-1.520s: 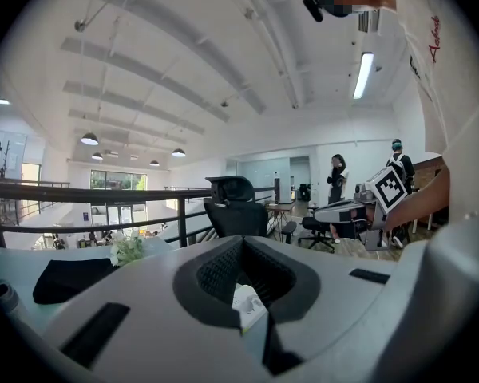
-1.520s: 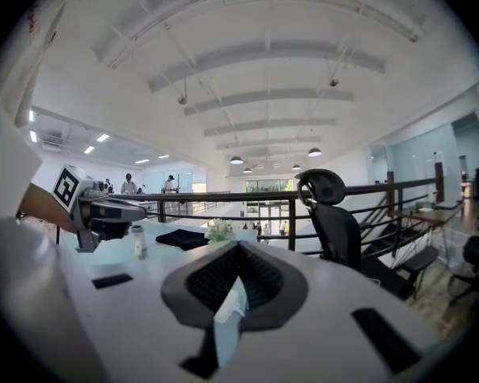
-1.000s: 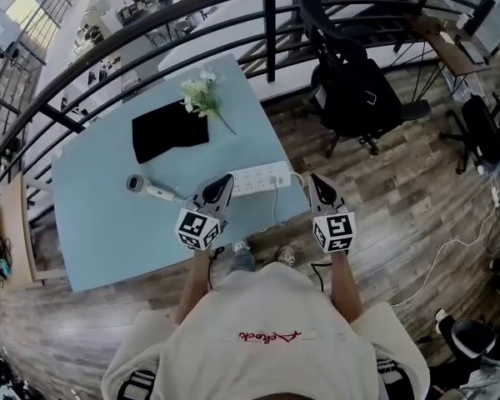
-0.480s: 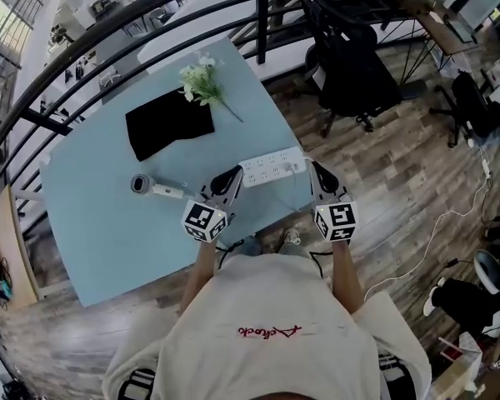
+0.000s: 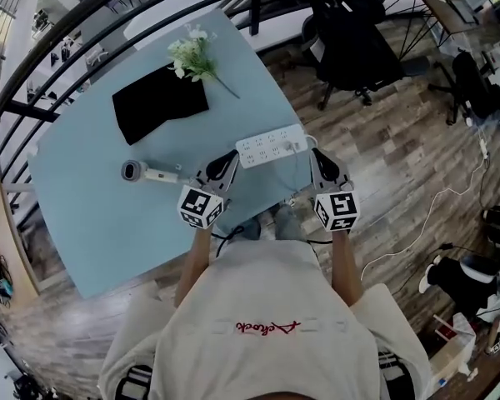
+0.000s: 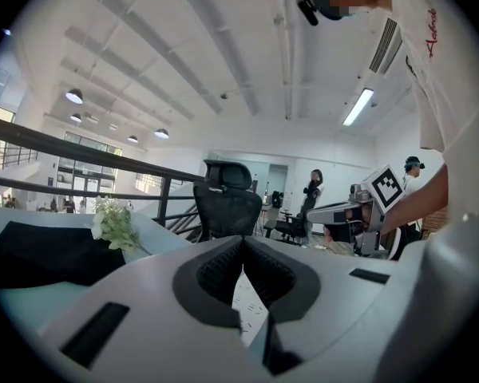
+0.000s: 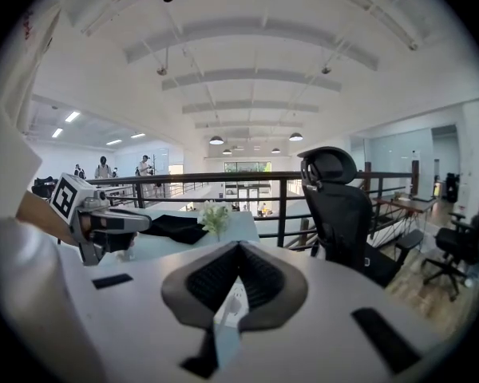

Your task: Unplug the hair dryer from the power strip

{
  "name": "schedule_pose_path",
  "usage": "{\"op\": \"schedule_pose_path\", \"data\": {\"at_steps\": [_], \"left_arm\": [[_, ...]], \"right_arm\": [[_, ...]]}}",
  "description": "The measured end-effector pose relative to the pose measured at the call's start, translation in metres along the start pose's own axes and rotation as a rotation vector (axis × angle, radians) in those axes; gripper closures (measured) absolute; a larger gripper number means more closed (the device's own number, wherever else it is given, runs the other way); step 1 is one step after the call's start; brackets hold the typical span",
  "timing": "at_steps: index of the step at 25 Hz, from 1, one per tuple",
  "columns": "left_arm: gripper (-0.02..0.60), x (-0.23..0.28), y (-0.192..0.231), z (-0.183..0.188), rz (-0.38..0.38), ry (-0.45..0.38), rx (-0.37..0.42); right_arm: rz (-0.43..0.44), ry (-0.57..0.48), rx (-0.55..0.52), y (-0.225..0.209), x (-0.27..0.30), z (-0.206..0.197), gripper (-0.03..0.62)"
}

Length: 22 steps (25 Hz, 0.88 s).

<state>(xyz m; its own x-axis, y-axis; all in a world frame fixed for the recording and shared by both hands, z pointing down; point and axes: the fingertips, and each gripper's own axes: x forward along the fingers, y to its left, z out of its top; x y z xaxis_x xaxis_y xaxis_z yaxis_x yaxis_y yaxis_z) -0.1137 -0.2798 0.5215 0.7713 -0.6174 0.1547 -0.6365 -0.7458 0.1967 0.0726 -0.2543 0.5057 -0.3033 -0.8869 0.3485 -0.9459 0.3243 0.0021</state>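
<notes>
A white power strip (image 5: 271,146) lies near the front right edge of the light blue table (image 5: 83,223), with a plug (image 5: 294,146) at its right end. The hair dryer (image 5: 146,172) lies flat to the left of the strip. My left gripper (image 5: 227,162) is shut and empty just left of and before the strip. My right gripper (image 5: 317,159) is shut and empty off the strip's right end, past the table edge. In the left gripper view the strip (image 6: 244,309) shows below the closed jaws. In the right gripper view a sliver of the strip (image 7: 230,306) shows the same way.
A black cloth (image 5: 160,102) and a bunch of white flowers (image 5: 190,55) lie at the table's far side. A black office chair (image 5: 350,36) stands right of the table on the wood floor. A dark railing (image 5: 50,52) curves behind. Cables trail on the floor at right.
Both grippers have sunk a little and stay shut near the power strip. The head view has shifted. The strip and the hair dryer lie where they were.
</notes>
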Motion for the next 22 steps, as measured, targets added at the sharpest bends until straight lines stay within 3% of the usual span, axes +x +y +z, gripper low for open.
{"op": "schedule_pose_path", "data": {"at_steps": [11, 22], "left_arm": [[0.571, 0.017, 0.006, -0.029, 0.098, 0.076, -0.011], [0.571, 0.036, 0.006, -0.07, 0.119, 0.146, -0.03]], "right_arm": [[0.119, 0.043, 0.019, -0.017, 0.026, -0.025, 0.577], [0.181, 0.124, 0.043, -0.024, 0.032, -0.071, 0.577]]}}
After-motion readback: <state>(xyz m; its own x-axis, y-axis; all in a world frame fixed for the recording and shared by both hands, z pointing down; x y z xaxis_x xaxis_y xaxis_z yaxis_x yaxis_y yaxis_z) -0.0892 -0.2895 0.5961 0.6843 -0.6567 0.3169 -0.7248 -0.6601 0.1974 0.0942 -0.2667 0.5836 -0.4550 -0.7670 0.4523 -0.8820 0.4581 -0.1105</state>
